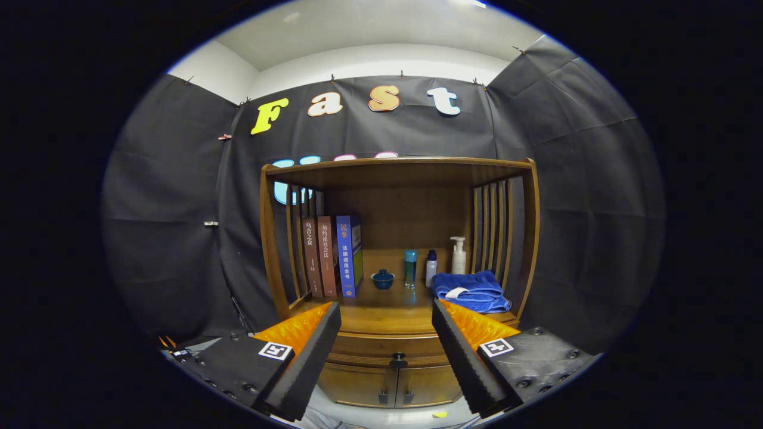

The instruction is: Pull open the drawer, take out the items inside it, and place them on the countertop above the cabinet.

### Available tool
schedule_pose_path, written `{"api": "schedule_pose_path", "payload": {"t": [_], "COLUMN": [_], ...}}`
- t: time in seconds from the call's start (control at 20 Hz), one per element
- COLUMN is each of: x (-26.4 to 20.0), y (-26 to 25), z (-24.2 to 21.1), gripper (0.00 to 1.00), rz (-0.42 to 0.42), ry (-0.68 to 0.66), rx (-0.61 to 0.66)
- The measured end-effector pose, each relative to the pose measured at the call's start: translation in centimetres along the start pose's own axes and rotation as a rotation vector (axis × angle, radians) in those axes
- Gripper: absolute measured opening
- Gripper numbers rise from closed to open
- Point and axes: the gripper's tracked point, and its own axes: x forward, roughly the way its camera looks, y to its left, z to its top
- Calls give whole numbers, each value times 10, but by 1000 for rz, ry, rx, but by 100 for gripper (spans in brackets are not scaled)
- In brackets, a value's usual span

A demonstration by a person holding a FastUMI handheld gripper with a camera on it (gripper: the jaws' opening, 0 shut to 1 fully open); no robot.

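My gripper is spread wide with nothing between its fingers, just air and the cabinet front beyond. The inner faces of the fingers are ribbed, foam-like slabs, and each blocky mount behind them carries a small square marker.

Straight ahead, framed in the gap between the fingers, is the closed wooden drawer with a small dark knob at its middle. I'm well short of that knob, touching nothing. Below the drawer sit two smooth wooden cabinet doors with small dark pulls where they meet.

Just above the drawer is the glossy brown wooden countertop, reflecting the things on it. On its right, just beyond my right finger, lies a folded blue terry towel, soft and rumpled, with a pale tag. Behind it stands a white pump bottle, then a small white bottle with a dark cap and a slim teal bottle. A little dark blue lidded cup sits mid-counter. To the left, three upright books lean together: two reddish-brown, one blue.

The wooden hutch frame arches over it all, with slatted sides. What's inside the drawer I can't tell, since its front hides it.
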Motion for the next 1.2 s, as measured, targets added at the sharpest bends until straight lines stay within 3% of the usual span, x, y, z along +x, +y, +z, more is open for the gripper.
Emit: {"api": "schedule_pose_path", "payload": {"t": [0.45,1.2], "x": [20,124], "y": [-8,-28], "z": [-34,-217], "gripper": [98,99], "rz": [-15,-53], "ry": [54,350], "rx": [5,29]}}
